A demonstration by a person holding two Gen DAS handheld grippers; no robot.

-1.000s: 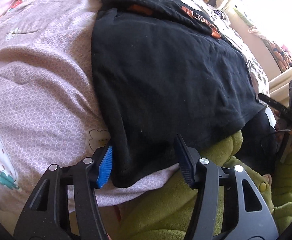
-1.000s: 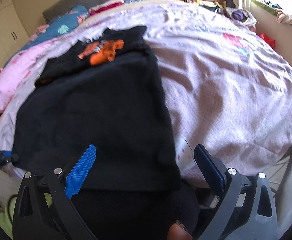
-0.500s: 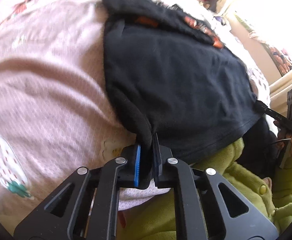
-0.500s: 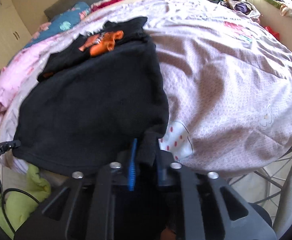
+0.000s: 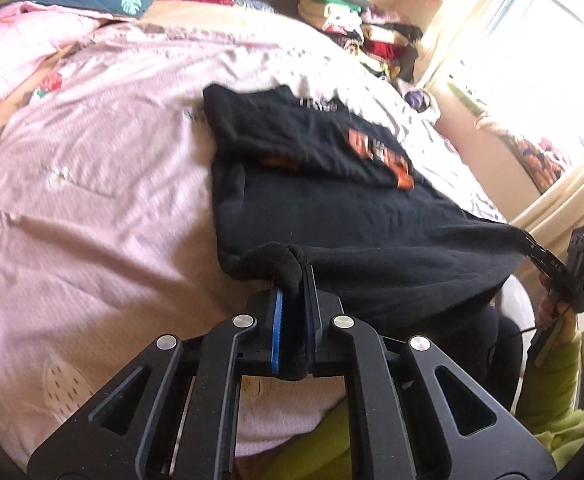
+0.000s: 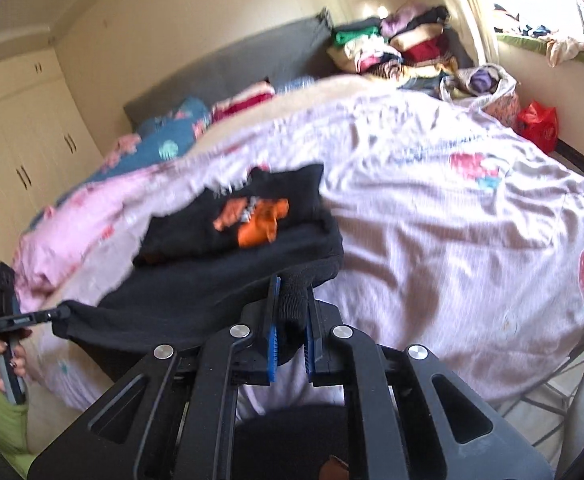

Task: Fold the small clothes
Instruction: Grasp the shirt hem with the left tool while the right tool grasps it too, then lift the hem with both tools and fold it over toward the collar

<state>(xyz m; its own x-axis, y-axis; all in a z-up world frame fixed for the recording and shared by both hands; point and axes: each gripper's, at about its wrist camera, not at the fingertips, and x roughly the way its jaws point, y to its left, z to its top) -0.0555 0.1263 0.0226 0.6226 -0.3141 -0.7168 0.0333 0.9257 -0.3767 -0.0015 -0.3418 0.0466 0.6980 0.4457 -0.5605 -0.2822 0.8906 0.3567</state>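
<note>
A black garment (image 5: 352, 216) with an orange print (image 5: 380, 156) lies on the pink bed, its top part folded down over the body. My left gripper (image 5: 292, 280) is shut on the near left hem corner and holds it lifted. My right gripper (image 6: 292, 292) is shut on the near right hem corner (image 6: 296, 304), also lifted. The hem hangs stretched between the two. The right gripper shows at the right of the left wrist view (image 5: 548, 264), the left gripper at the left of the right wrist view (image 6: 24, 318). The print also shows in the right wrist view (image 6: 256, 220).
The pink bedspread (image 5: 92, 200) with strawberry prints spreads around the garment. Stacked folded clothes (image 6: 396, 48) sit at the bed's far corner by a bright window. A red bag (image 6: 540, 124) is on the floor at right. Wardrobe doors (image 6: 20, 152) stand at left.
Both grippers went from open around the hem corners to shut on them, then lifted the hem off the bed edge and raised it, bringing the far room into view.
</note>
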